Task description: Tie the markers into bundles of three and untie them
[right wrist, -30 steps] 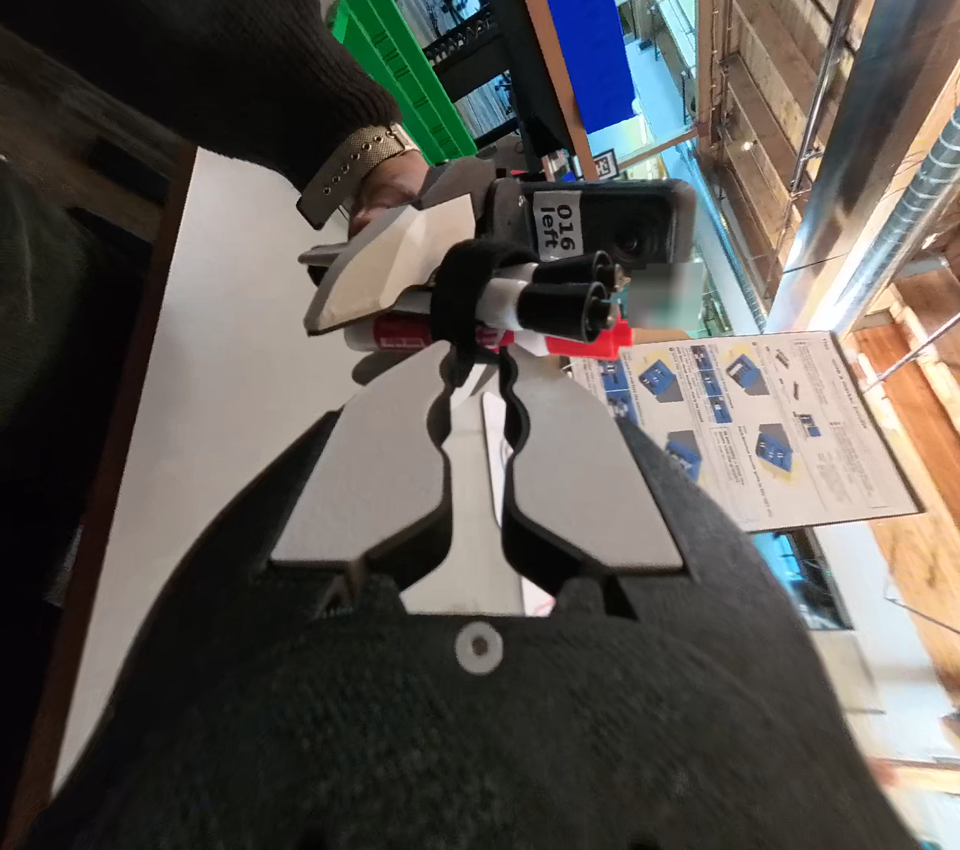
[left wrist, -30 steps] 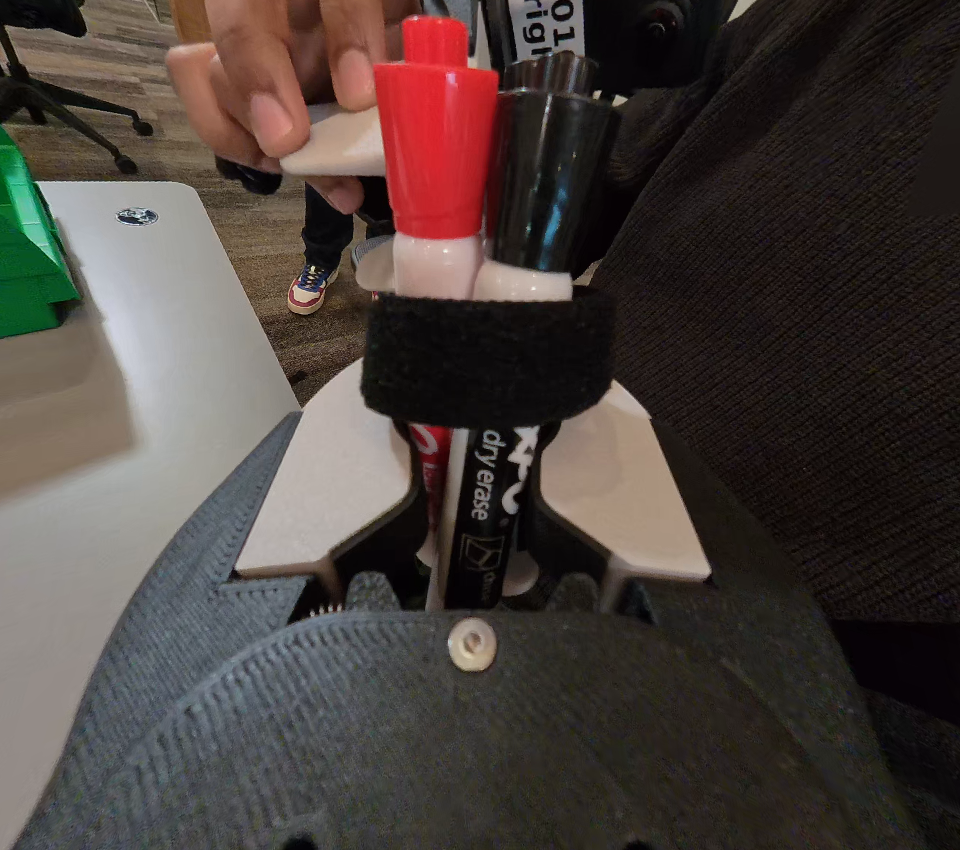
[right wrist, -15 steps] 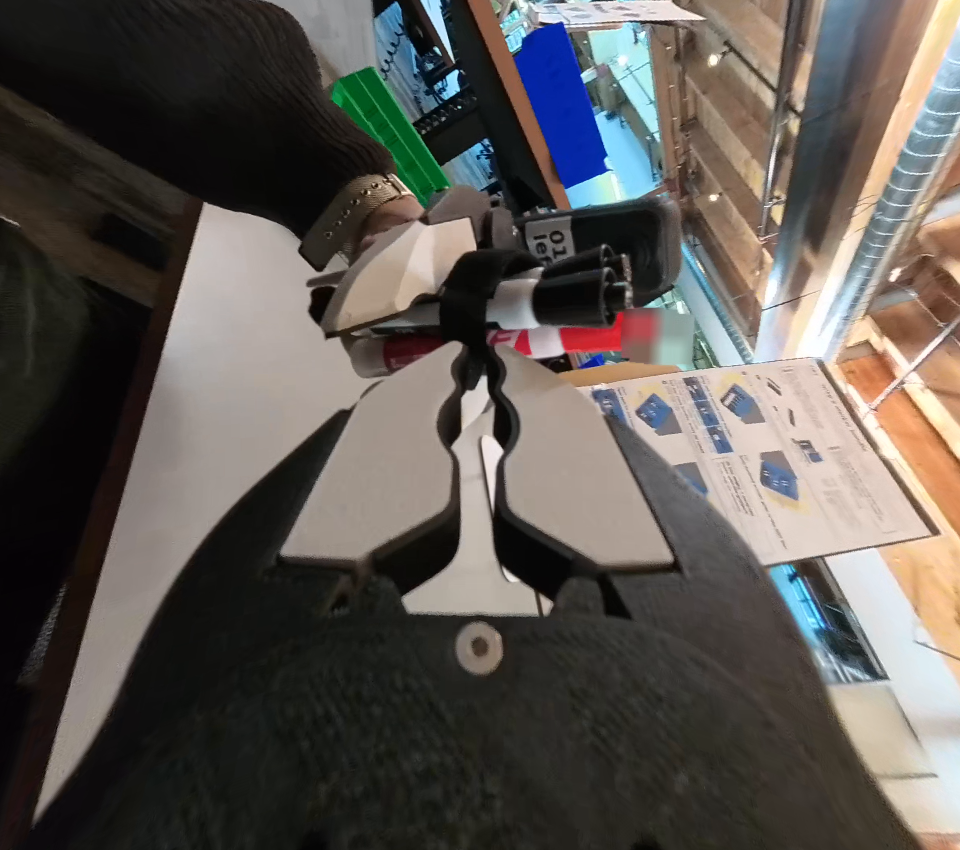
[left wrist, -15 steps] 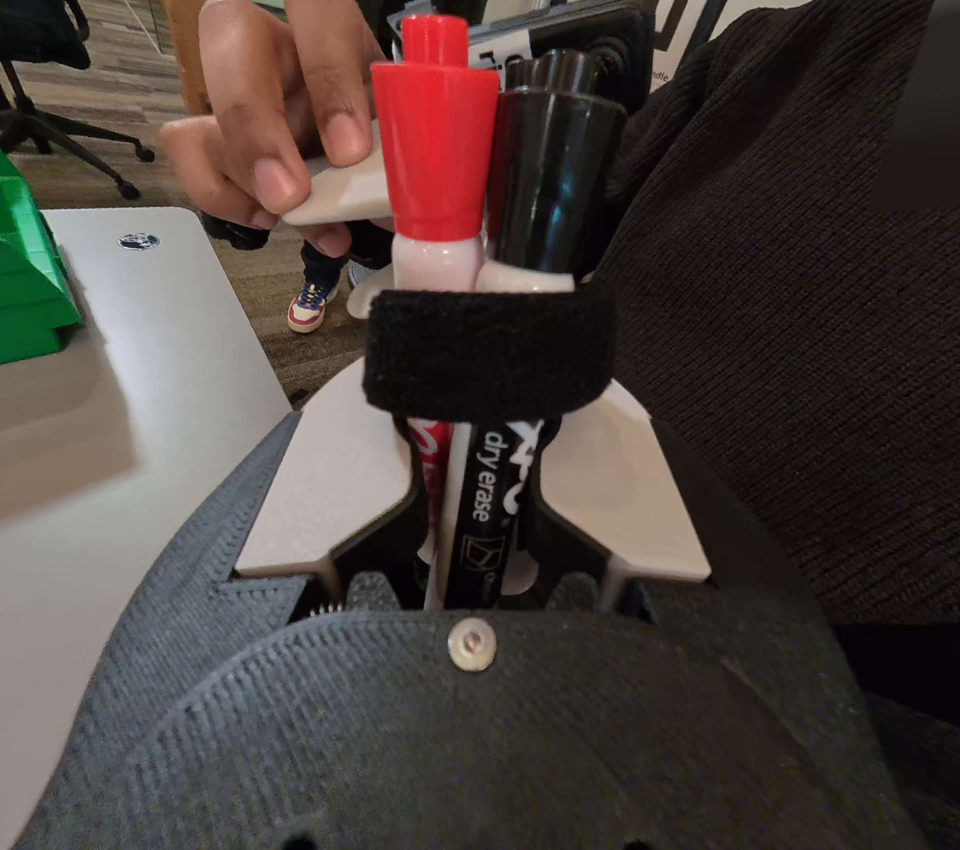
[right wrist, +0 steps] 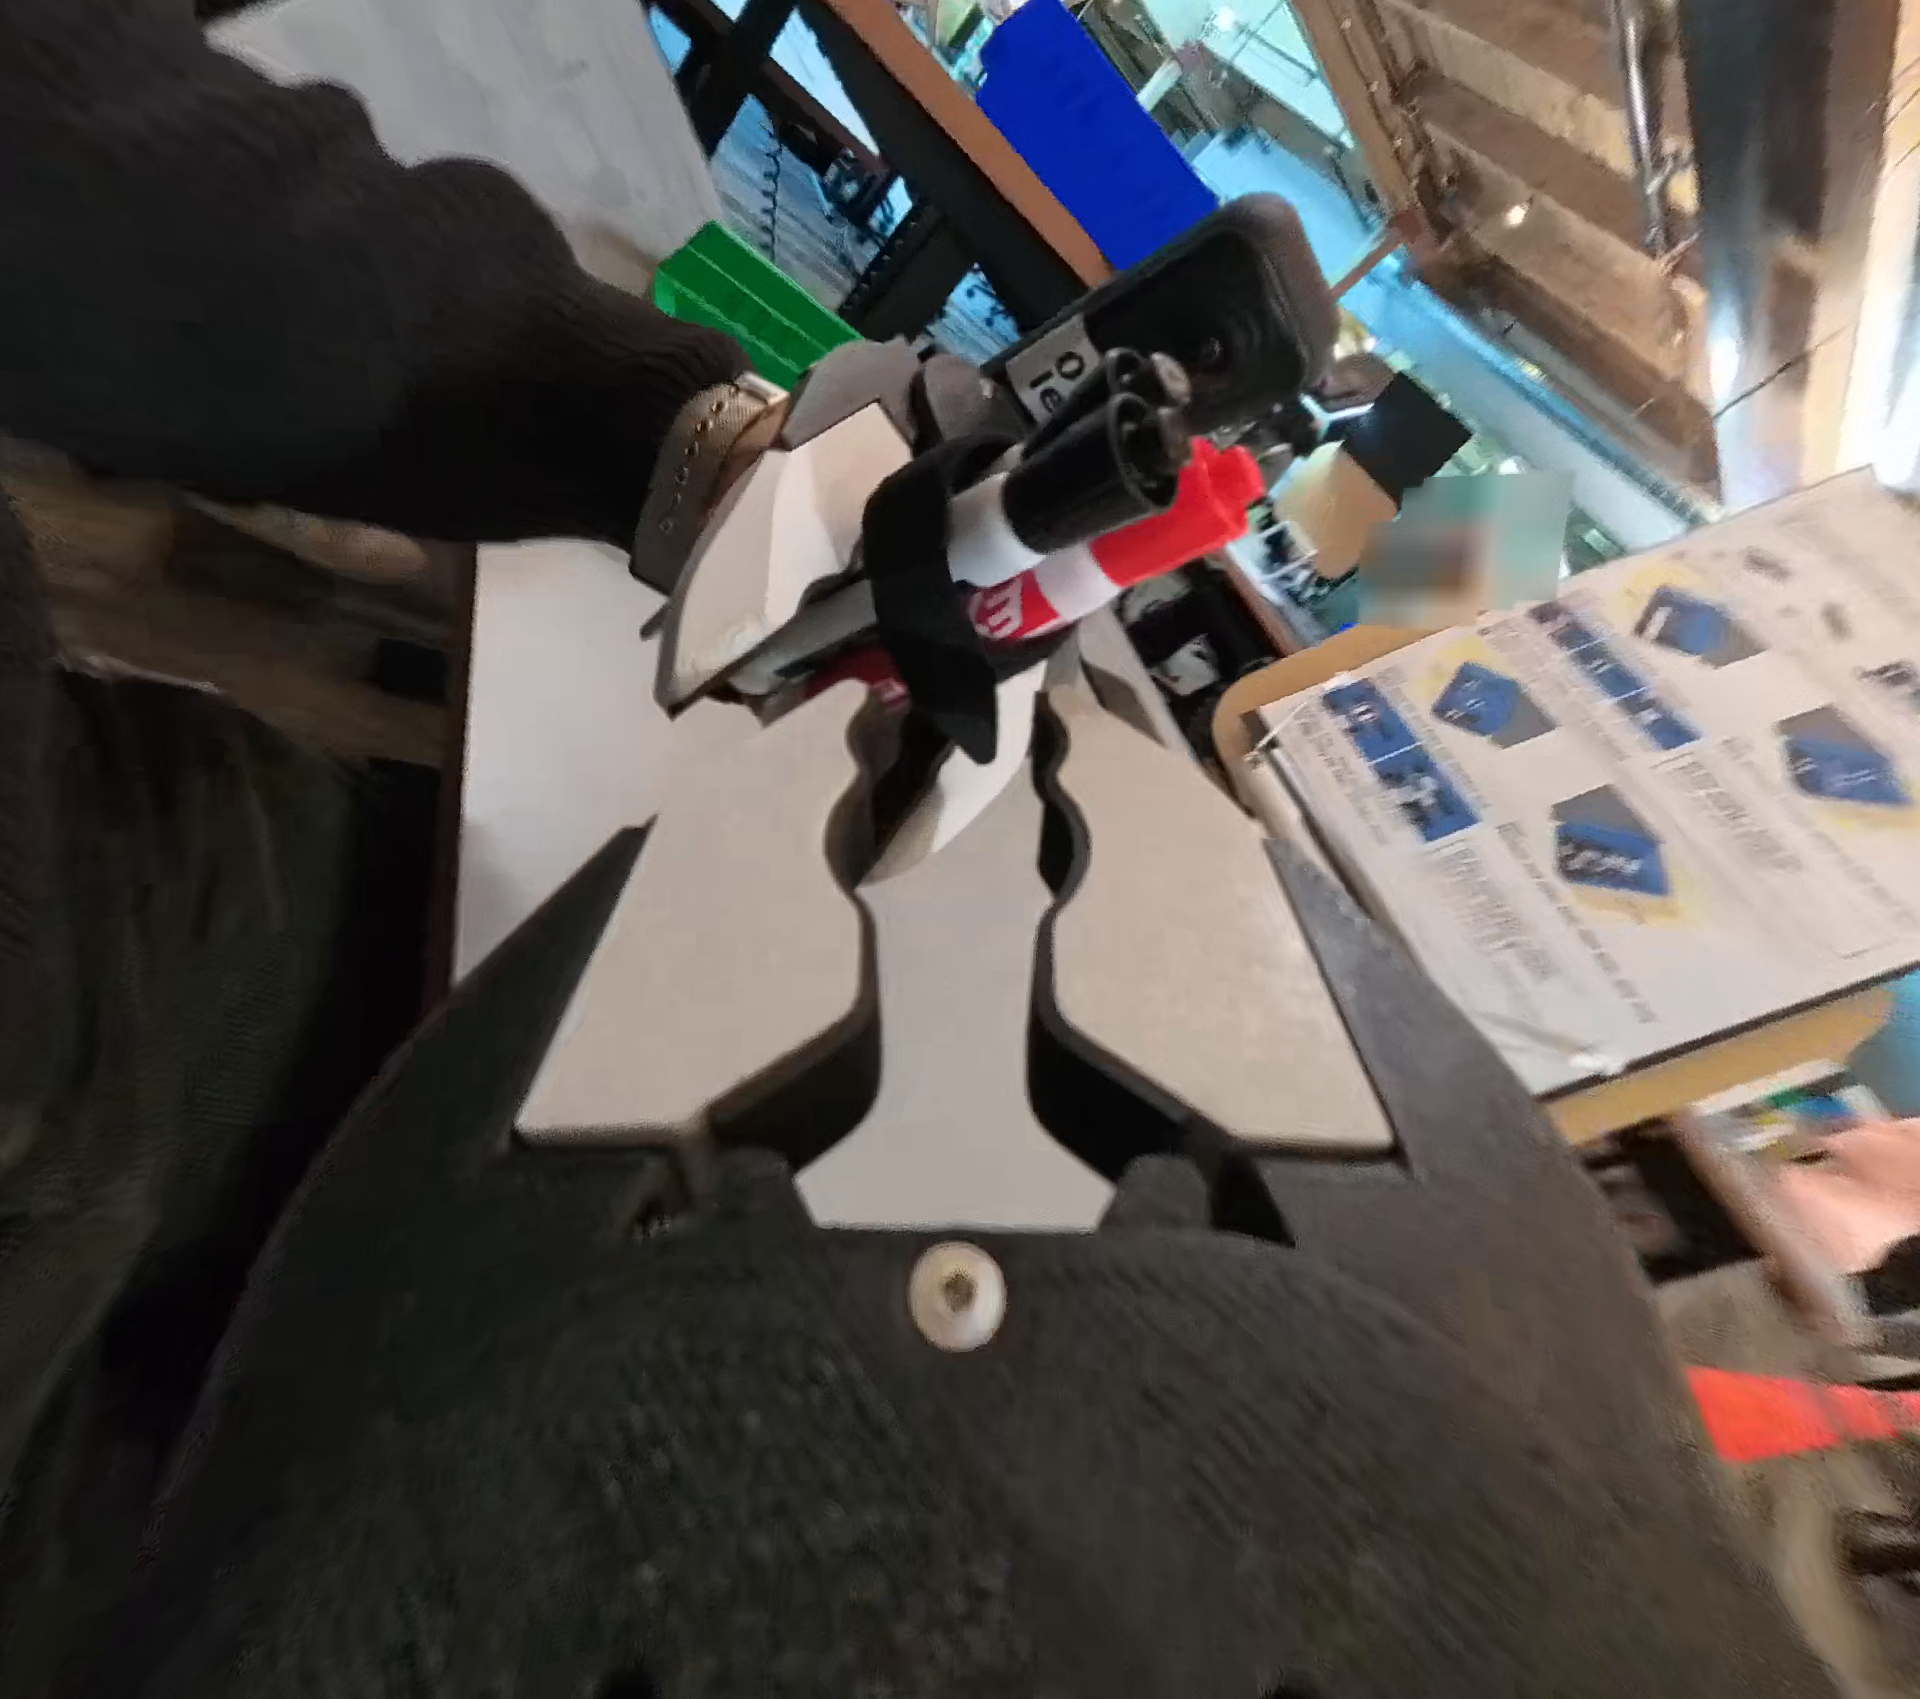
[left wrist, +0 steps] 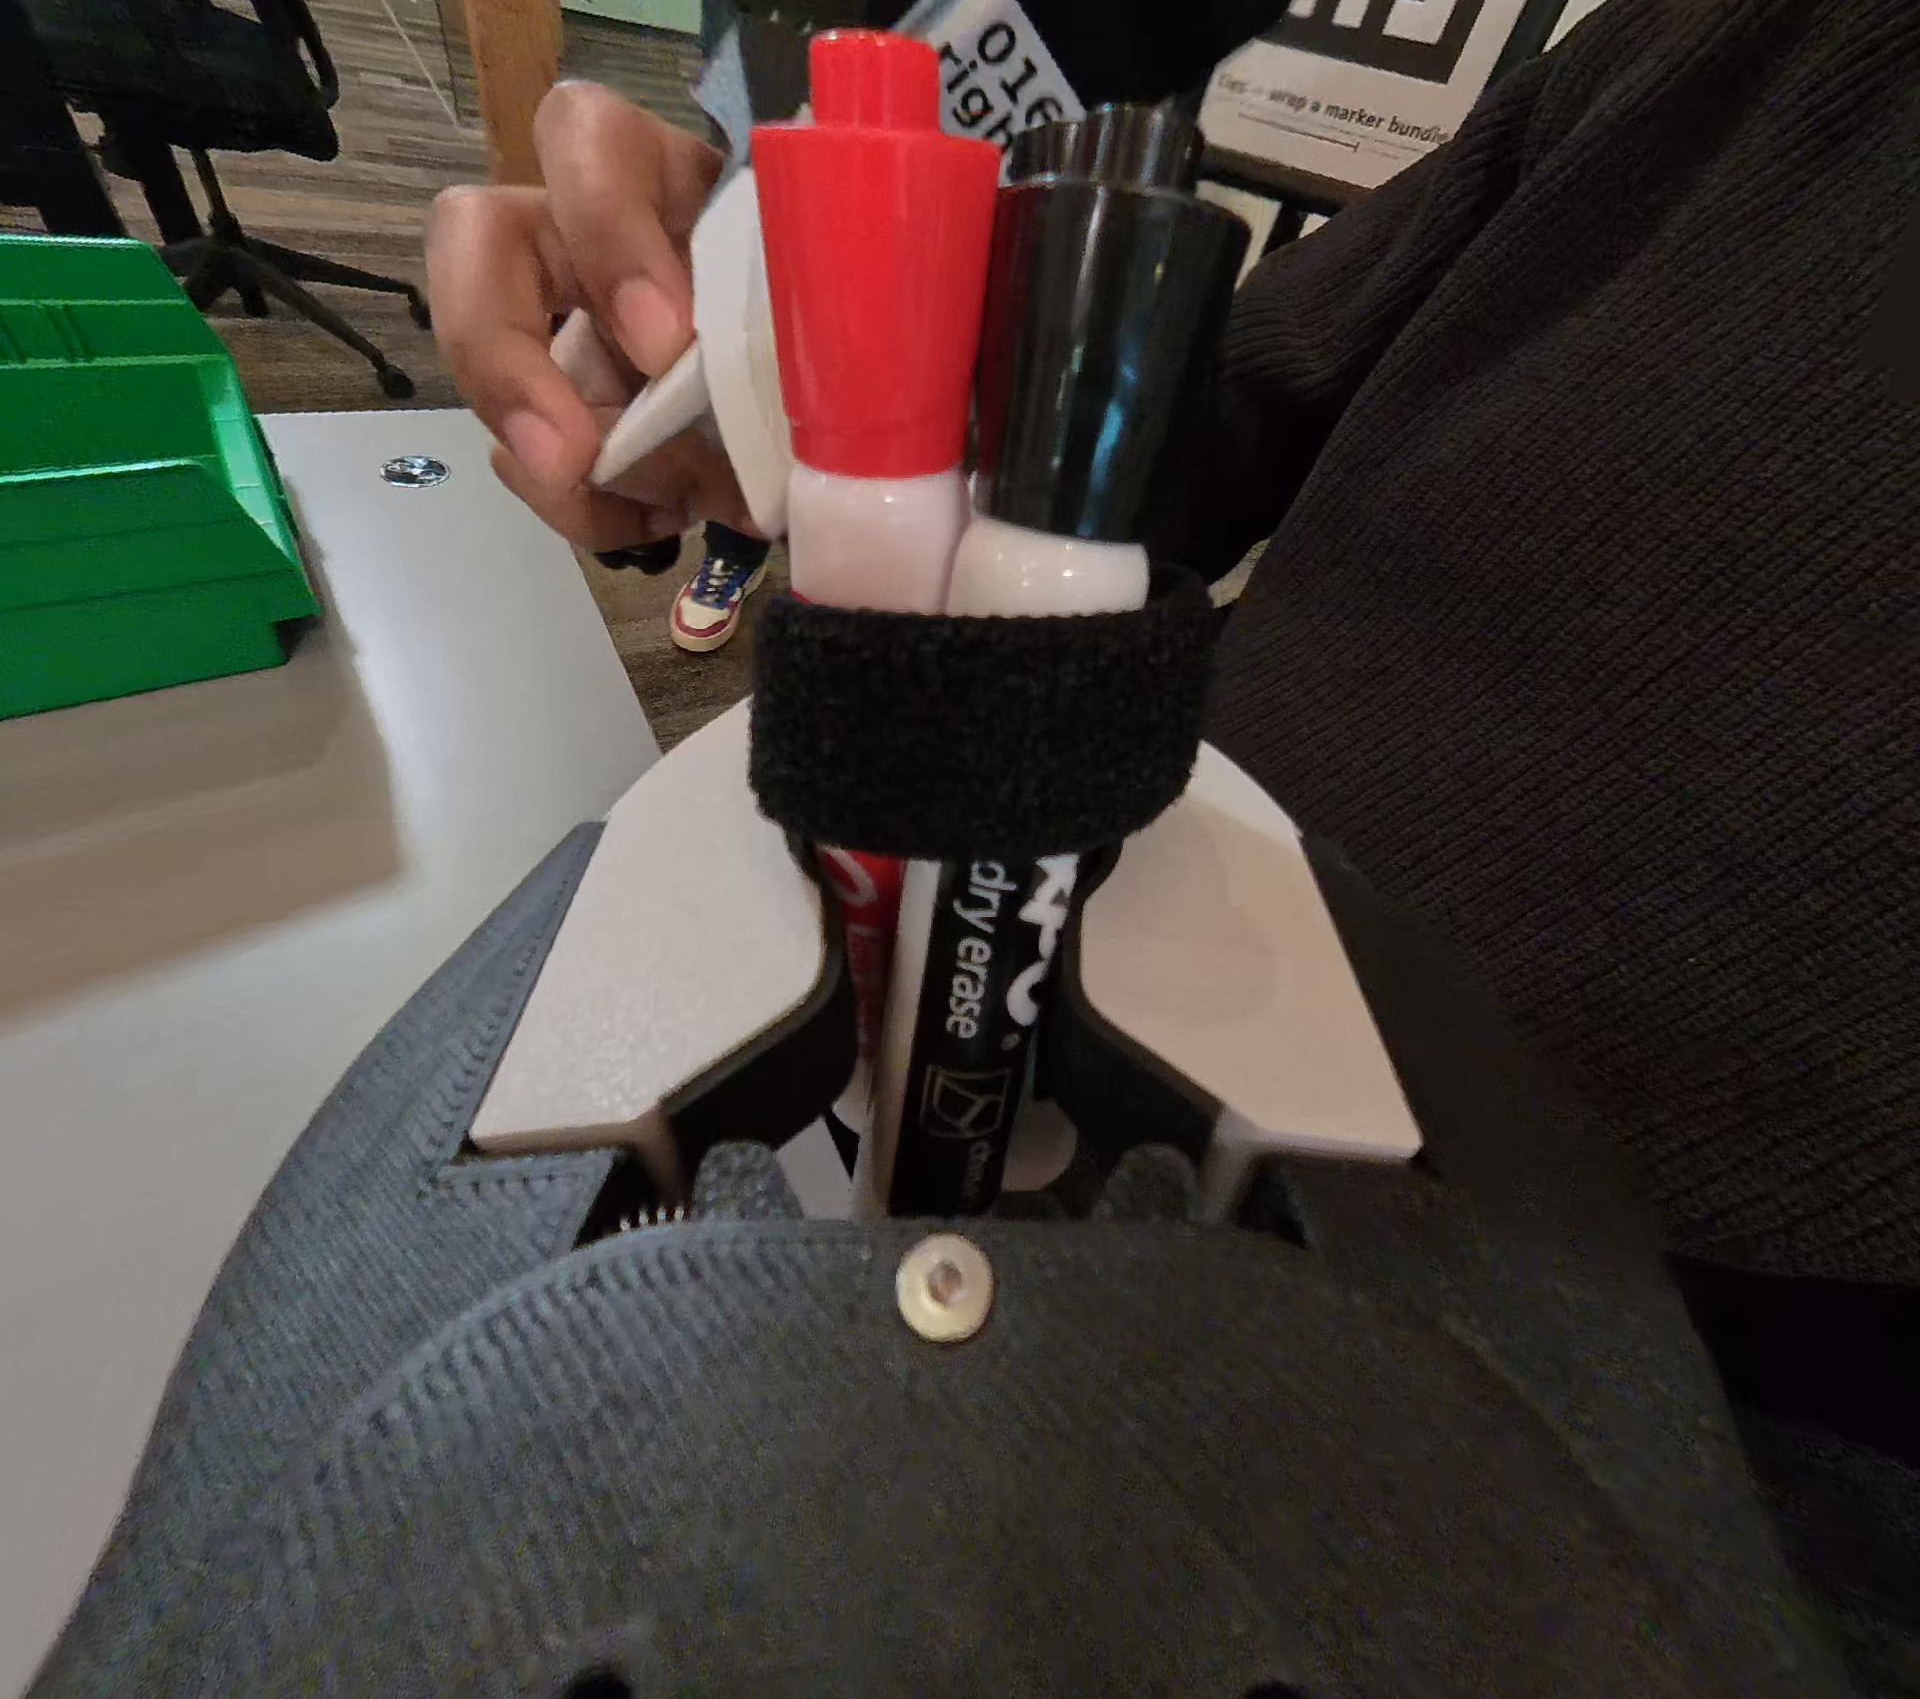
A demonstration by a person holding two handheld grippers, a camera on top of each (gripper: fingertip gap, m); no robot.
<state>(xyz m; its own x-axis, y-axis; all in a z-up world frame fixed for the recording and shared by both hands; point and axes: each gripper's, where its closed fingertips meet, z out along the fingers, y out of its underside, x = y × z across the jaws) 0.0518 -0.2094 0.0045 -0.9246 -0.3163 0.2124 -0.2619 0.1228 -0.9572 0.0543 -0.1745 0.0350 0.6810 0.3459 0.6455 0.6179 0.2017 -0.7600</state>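
My left claw (left wrist: 951, 911) is clamped tight on the bundle of fat dry-erase markers (left wrist: 961, 423). I can see one marker with a red cap (left wrist: 871, 278) and black caps beside it; the right wrist view shows two black cap ends (right wrist: 1107, 444). A soft black fuzzy strap (left wrist: 977, 714) goes around the markers, just past my left claw's fingertips. The markers have printed words on their sides, and the other claw's camera has a white sticker (left wrist: 997, 80) with writing.

My right claw (right wrist: 951, 776) is open, with a clear gap between its fingers and nothing held in it. The loose tail of the black strap (right wrist: 956, 693) hangs down right at the gap, near the fingertips. I cannot tell if it touches them.

The bundle is held up in the air above the white table (left wrist: 436, 610). A green plastic bin (left wrist: 125, 486) sits on the table, off to the left. A dark knitted sleeve (left wrist: 1610, 558) is close on the right side.
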